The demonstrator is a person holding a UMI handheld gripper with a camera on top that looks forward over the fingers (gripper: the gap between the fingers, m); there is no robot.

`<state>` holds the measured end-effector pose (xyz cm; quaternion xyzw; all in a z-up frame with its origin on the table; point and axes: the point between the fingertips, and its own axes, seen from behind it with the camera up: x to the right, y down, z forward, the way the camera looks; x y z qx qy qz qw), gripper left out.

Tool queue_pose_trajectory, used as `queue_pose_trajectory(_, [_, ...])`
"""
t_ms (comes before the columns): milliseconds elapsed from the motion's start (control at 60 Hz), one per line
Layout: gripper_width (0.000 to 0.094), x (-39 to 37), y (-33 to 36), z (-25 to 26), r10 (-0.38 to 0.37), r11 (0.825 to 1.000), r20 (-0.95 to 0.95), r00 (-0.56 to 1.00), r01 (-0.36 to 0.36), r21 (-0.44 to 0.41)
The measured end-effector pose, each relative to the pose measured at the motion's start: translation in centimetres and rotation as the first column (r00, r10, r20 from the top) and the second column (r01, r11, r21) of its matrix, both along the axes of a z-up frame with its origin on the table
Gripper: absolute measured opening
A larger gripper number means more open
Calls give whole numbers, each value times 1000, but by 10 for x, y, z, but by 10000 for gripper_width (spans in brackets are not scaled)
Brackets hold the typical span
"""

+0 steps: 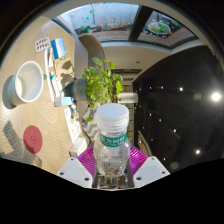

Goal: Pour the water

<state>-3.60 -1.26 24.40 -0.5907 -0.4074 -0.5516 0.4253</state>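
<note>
A capped water bottle (112,135) is standing upright between the two fingers of the gripper (111,160), its white cap on and its green label facing the camera; the purple pads (86,160) are pressing against its clear lower body from both sides, so the gripper is clenched on the bottle; whether the bottle is resting on a surface or being held clear of one cannot be told. Just beyond the bottle a leafy green plant (101,80) is rising from the middle of a pale worktop (40,115); toward the worktop's left edge a white bowl (27,80) is sitting, with a small red disc (33,138) nearer its front edge; a dark wall (185,95) is running along the right. Judging by the cap in place and the upright bottle, pouring is not yet under way; opening, finding a vessel and tipping are all remaining.
</note>
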Motion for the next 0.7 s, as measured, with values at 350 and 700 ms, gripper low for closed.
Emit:
queue_pose_trajectory(350, [406, -82, 26, -88, 174, 970, 494, 852, -63, -234])
queue_pose_trajectory(700, [409, -72, 10, -40, 112, 981, 1, 994, -110, -157])
